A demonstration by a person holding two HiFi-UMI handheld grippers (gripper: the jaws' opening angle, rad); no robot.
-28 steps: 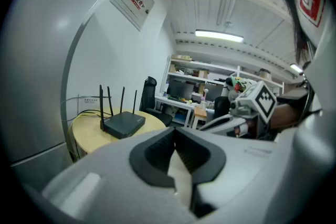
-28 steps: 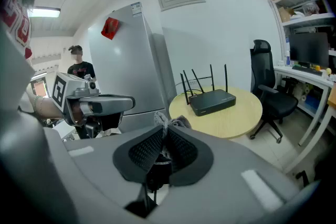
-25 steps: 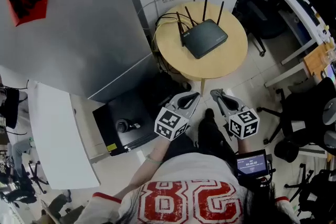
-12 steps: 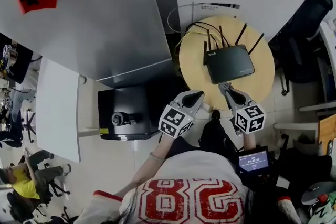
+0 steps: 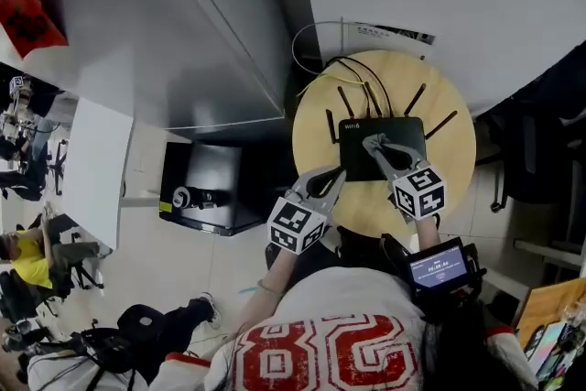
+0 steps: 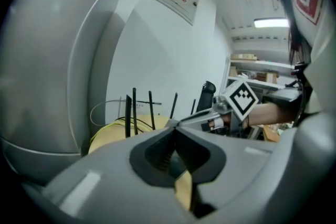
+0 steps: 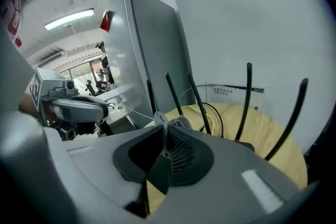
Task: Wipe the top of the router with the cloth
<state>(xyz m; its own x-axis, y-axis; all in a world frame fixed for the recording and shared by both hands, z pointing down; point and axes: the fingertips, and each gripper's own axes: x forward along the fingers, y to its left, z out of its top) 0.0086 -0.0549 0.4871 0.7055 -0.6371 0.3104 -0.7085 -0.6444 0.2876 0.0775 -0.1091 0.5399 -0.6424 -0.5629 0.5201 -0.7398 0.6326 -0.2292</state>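
**While the cloth hangs clamped, wiping looks barely started**

The right gripper (image 5: 372,143) has its jaws pinched on a grey cloth (image 7: 172,122), with the black router (image 5: 407,133) directly under their tips on the round surface (image 5: 450,180). The left gripper (image 5: 336,172), jaws together and empty, sits just short of the router's near edge. The whole top likely remains to be wiped.

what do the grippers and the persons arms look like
Both the left gripper and right gripper are light grey moulded shells tapering to narrow jaws with dark ribbed inner pads. Each carries a white cube with black square markers. The person wears a white shirt with red numerals and red-trimmed sleeves.
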